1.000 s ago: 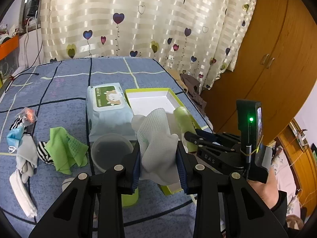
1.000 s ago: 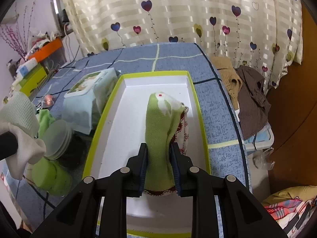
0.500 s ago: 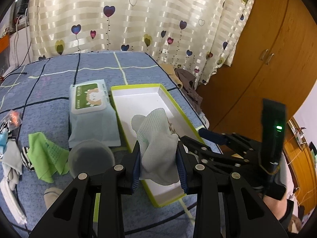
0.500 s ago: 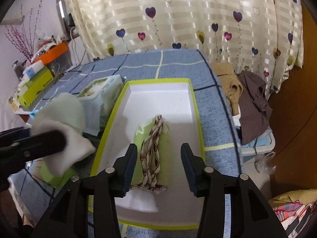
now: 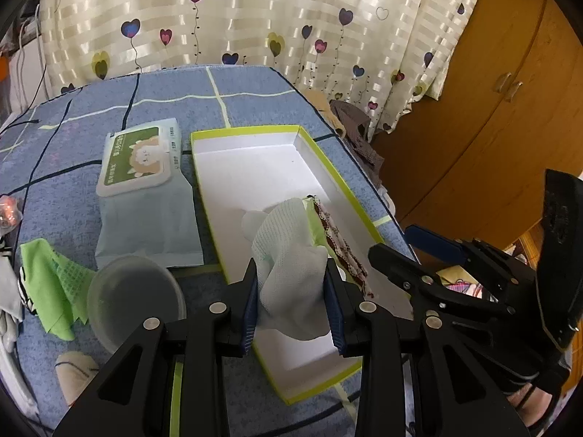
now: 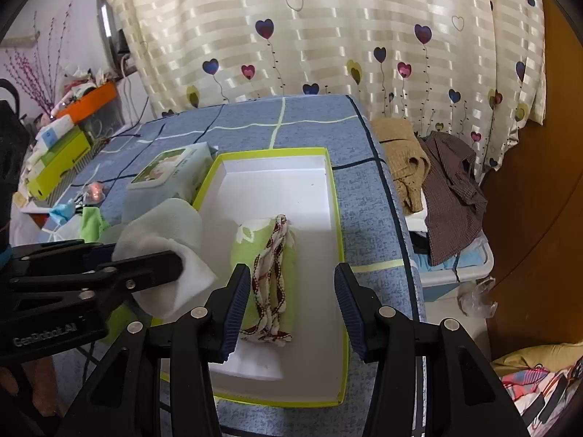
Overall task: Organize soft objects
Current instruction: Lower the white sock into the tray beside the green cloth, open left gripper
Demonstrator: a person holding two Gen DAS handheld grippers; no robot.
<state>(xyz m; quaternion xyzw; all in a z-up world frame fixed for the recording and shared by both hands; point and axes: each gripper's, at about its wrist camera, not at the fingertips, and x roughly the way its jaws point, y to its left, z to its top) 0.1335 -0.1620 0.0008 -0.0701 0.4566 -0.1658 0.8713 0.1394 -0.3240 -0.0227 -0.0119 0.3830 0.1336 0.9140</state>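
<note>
A white mesh sock (image 5: pixel 291 255) is clamped in my left gripper (image 5: pixel 291 280), which hangs over the near end of the white box with the lime rim (image 5: pixel 255 167). In that box lies a rolled green sock (image 6: pixel 247 255) with a red-and-white patterned sock (image 6: pixel 271 273) on top. My right gripper (image 6: pixel 291 284) stands over this roll, its jaws opening, and the pads are clear of the roll on both sides. The right wrist view has the white sock (image 6: pixel 164 225) at the box's left rim. The left wrist view shows the right gripper (image 5: pixel 391 242) at the box's right side.
A pack of wet wipes (image 5: pixel 142 167) lies left of the box. Nearer are a round translucent lid (image 5: pixel 135 298), a green cloth (image 5: pixel 54 273) and more socks at the left edge. Clothes (image 6: pixel 437 174) are piled off the bed's right side, beside a wooden wardrobe (image 5: pixel 492 109).
My right gripper opened and let go of the green sock roll, which now lies in the box. The left gripper carried the white sock to the right, over the box.
</note>
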